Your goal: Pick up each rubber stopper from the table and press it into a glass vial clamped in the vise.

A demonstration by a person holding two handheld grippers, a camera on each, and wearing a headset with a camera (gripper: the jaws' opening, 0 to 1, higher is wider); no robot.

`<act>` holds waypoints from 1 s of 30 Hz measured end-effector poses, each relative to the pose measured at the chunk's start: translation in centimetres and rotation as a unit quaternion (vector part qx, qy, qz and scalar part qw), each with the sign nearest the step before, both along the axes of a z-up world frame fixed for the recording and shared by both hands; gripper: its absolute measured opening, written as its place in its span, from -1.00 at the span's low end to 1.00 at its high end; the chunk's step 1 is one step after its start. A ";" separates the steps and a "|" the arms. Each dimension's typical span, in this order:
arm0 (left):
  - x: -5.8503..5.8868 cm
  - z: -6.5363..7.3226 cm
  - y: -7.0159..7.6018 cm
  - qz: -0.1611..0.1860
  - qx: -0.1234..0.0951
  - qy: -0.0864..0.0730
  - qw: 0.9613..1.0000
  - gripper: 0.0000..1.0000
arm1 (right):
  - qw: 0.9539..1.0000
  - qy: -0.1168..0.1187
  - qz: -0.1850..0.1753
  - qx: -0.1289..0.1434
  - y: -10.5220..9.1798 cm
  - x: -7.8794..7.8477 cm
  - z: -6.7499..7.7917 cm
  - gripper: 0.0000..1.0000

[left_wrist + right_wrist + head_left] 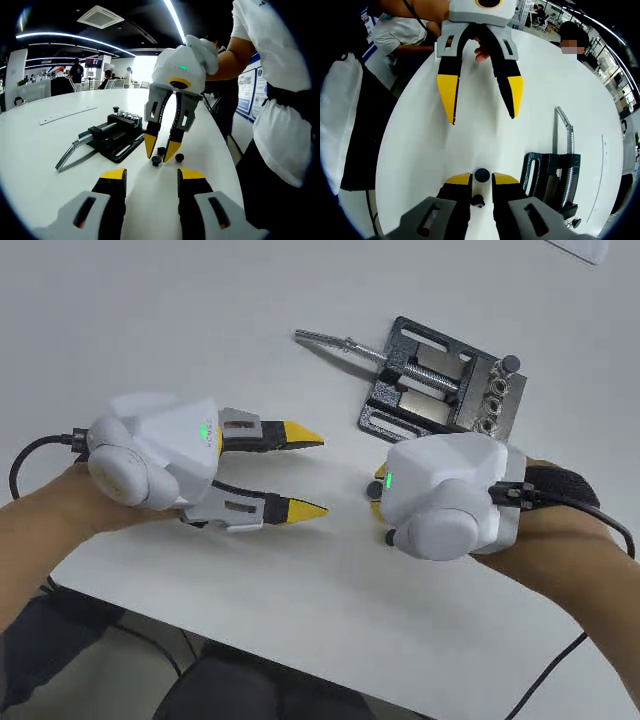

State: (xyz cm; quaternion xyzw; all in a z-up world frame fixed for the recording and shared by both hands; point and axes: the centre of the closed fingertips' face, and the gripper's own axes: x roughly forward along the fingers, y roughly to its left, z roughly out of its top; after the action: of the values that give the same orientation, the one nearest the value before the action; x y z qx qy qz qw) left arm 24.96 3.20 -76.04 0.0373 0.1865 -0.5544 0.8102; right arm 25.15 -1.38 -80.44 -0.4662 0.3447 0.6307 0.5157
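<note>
The black vise (pixel 440 390) stands on the white table (pixel 200 330), with a row of glass vials (pixel 490 400) at its right end. My right gripper (pixel 161 151) points down at the table just in front of the vise. Its jaws are narrowly open and straddle one black rubber stopper (pixel 477 201). A second stopper (pixel 481 174) lies just past its tips, and a third stopper (pixel 179 157) lies beside them. My left gripper (pixel 308 475) hovers to the left, open and holding nothing, and points at the right one.
The vise's metal handle (pixel 335 343) sticks out to the left along the table. The table's near edge (pixel 300 665) runs just below both hands. A person in a white shirt (pixel 280 75) stands behind the right gripper. A flat strip (pixel 67 115) lies far off.
</note>
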 end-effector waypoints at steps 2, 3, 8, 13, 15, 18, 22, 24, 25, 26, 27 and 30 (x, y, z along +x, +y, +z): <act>0.0 0.0 0.0 0.001 -0.001 0.001 1.000 -0.24 | 1.000 0.000 0.002 -0.002 0.0 -0.1 0.0 -0.70; 0.0 0.0 0.0 0.002 -0.002 0.001 1.000 -0.24 | 1.000 -0.001 0.004 -0.002 0.0 -0.1 0.0 -0.70; -0.1 0.0 -0.1 0.002 -0.003 0.001 1.000 -0.25 | 1.000 -0.006 0.007 -0.007 -0.1 -0.1 -0.3 -0.71; -0.1 0.0 0.0 0.003 -0.004 0.000 1.000 -0.25 | 1.000 -0.013 0.010 -0.012 -0.1 0.0 -0.5 -0.72; -0.1 0.0 -0.1 0.004 -0.005 0.001 1.000 -0.26 | 1.000 -0.017 0.013 -0.014 -0.1 0.1 -0.6 -0.73; -0.2 -0.1 0.0 0.004 -0.005 0.001 1.000 -0.26 | 1.000 -0.014 0.013 -0.015 0.0 0.1 -0.7 -0.74; -0.2 -0.1 0.1 0.006 -0.006 0.002 1.000 -0.26 | 1.000 -0.014 0.016 -0.016 0.0 0.0 -0.8 -0.75; -0.2 -0.1 0.2 0.007 -0.006 0.003 1.000 -0.26 | 1.000 -0.015 0.017 -0.017 0.0 0.1 -0.8 -0.76; -0.2 -0.1 0.3 0.007 -0.005 0.002 1.000 -0.26 | 1.000 -0.014 0.017 -0.017 0.0 0.1 -0.8 -0.76; -0.2 -0.1 0.3 0.007 -0.004 0.002 1.000 -0.26 | 1.000 -0.014 0.017 -0.017 0.0 0.1 -0.8 -0.76; -0.2 -0.1 0.3 0.007 -0.004 0.002 1.000 -0.26 | 1.000 -0.014 0.017 -0.017 0.0 0.1 -0.8 -0.76; -0.2 -0.1 0.3 0.007 -0.004 0.002 1.000 -0.27 | 1.000 -0.015 0.018 -0.016 0.0 0.0 -0.8 -0.76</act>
State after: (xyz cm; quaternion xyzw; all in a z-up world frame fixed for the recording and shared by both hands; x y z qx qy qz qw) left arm 24.78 3.52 -76.13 0.0310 0.1863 -0.5493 0.8140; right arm 25.19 -1.40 -81.22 -0.4900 0.3387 0.6272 0.5019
